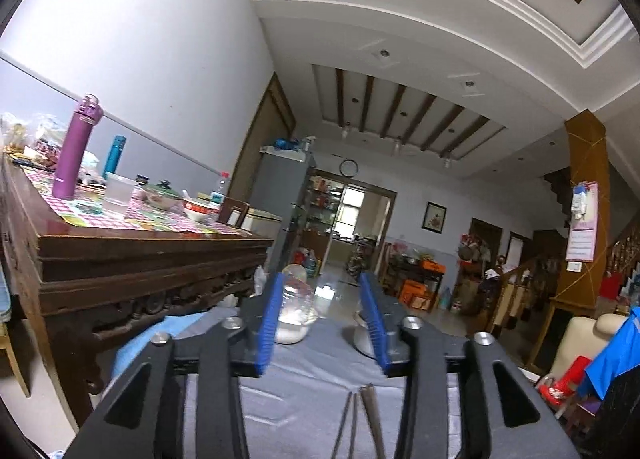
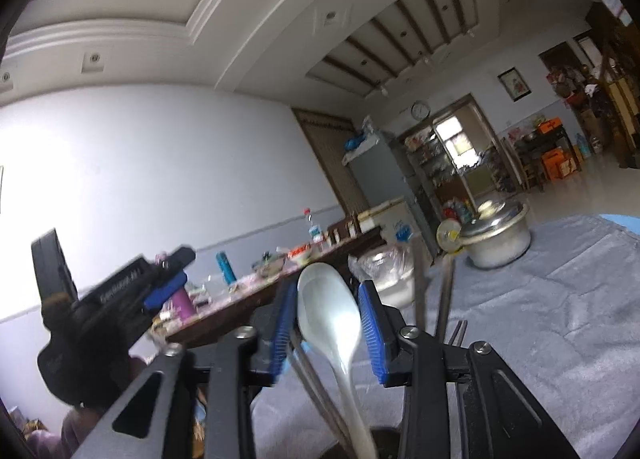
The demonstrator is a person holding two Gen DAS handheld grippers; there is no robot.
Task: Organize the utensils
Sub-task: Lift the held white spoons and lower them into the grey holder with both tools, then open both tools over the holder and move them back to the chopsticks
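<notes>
Grey cloth (image 2: 540, 311) is covering the counter at lower frame. Right hand-held gripper (image 2: 326, 323) is standing wide, its blue pads flanking a white spoon (image 2: 332, 315) without gripping it; the spoon's handle is running down to bottom centre beside dark chopsticks (image 2: 444, 299). Left hand-held gripper (image 1: 322, 327) is standing wide, holding nothing, chopsticks (image 1: 360, 419) lying below. Ahead, a metal pot (image 2: 496, 237) is sitting at centre right.

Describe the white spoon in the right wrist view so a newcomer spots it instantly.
Start at the grey cloth covering the near table, then look between the blue pads of the right gripper. The white spoon stands there bowl-up, broad, pale and glossy, unlike the thin dark metal chopsticks beside it.
</notes>
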